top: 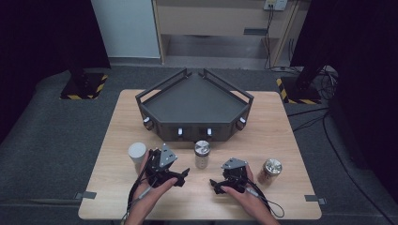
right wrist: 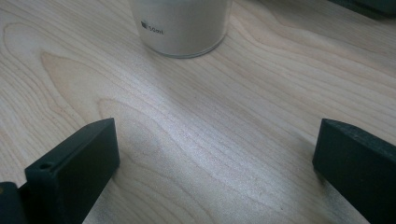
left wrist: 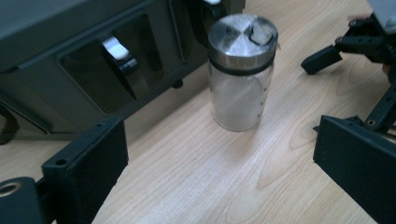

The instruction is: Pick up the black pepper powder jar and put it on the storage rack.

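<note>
Clear glass jar (left wrist: 239,74) with a brushed steel lid stands upright just ahead of your left gripper (left wrist: 219,163), whose jaws gape empty. Beyond it sits the dark corner rack (left wrist: 70,42). Your right gripper (right wrist: 215,163) is also spread, empty, facing a white jar (right wrist: 182,25).

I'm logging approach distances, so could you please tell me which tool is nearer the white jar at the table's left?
Left. The left tool sits just right of the white jar; the right tool lies farther right, past the steel-lidded jar.
</note>
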The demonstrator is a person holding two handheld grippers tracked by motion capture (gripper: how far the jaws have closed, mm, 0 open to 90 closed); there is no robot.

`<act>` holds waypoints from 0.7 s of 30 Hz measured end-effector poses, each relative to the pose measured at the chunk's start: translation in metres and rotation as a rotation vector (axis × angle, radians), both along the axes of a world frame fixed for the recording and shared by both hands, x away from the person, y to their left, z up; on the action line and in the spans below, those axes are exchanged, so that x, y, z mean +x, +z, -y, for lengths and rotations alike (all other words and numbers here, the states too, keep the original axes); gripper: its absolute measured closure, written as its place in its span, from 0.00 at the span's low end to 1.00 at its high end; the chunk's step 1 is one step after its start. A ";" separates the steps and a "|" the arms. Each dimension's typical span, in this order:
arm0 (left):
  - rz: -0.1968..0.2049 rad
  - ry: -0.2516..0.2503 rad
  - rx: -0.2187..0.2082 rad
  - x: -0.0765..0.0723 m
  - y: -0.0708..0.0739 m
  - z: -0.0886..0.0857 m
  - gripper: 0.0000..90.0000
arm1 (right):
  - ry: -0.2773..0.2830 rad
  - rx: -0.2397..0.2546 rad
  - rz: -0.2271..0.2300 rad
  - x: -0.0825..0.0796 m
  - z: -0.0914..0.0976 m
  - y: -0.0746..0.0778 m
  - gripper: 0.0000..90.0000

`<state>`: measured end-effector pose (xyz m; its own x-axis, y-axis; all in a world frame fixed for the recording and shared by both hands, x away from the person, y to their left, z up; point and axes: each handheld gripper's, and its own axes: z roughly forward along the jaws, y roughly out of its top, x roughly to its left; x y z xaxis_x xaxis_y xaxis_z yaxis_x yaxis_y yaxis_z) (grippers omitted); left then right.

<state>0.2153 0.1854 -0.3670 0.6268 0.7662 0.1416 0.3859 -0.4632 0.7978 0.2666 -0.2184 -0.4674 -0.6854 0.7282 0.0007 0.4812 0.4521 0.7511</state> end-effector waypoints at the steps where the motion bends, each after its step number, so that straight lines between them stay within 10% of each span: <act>1: 0.000 0.000 0.000 0.000 0.000 0.000 0.02 | 0.000 0.000 0.000 0.000 0.000 0.000 0.01; 21: 0.071 0.044 -0.050 -0.014 0.016 -0.028 0.02 | -0.003 -0.001 0.001 -0.001 0.000 0.000 0.01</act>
<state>0.2018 0.2137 -0.3508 0.5822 0.7999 0.1458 0.3462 -0.4061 0.8457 0.2659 -0.2180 -0.4674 -0.6832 0.7302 -0.0005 0.4817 0.4512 0.7512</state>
